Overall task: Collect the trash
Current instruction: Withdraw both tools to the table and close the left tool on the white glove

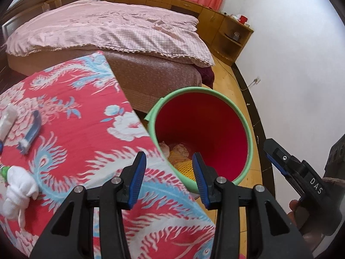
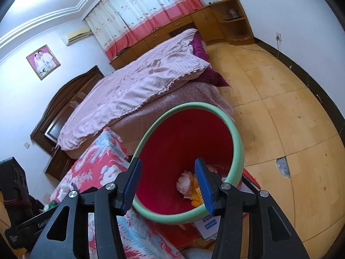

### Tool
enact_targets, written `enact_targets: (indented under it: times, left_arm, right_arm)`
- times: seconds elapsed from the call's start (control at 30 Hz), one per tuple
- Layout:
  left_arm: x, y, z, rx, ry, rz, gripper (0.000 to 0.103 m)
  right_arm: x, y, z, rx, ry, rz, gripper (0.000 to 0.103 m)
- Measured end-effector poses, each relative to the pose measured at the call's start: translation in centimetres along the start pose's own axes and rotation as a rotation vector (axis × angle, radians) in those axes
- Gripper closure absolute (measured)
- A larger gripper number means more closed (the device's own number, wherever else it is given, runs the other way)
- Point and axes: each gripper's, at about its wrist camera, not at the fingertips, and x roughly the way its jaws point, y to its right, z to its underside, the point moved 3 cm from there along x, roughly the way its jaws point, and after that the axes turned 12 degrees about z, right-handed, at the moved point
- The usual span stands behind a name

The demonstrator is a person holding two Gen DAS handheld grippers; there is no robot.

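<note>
A bin [image 1: 248, 129], red inside with a green rim, stands on the floor beside the table. Crumpled pinkish paper [image 1: 179, 150] and a yellow mesh piece [image 1: 183, 165] lie at its bottom. My left gripper [image 1: 169, 157] is open and empty, over the table's edge and the bin's near rim. My right gripper [image 2: 168, 161] is also open and empty, pointing into the bin [image 2: 237, 142] above the crumpled paper [image 2: 184, 182]. On the table lie a white crumpled wad [image 1: 19, 187], a blue-grey tube [image 1: 32, 129] and a white packet [image 1: 7, 120].
The table carries a red cloth with blue and white birds [image 1: 86, 118]. Behind it is a bed with a pink cover [image 1: 107, 28], then wooden cabinets [image 1: 228, 32]. Wooden floor [image 2: 280, 108] spreads to the right of the bin. A flat box [image 2: 209, 224] lies under the bin's side.
</note>
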Motion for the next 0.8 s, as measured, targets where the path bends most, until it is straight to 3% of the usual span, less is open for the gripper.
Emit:
enact_targets:
  times: [0.8]
  left_arm:
    - [-10.0,-8.1,2.7,-0.14,0.143,-0.144,0.059]
  right_arm:
    - [-1.9,-5.6,3.6,-0.095,-0.053,-0.048,0.044]
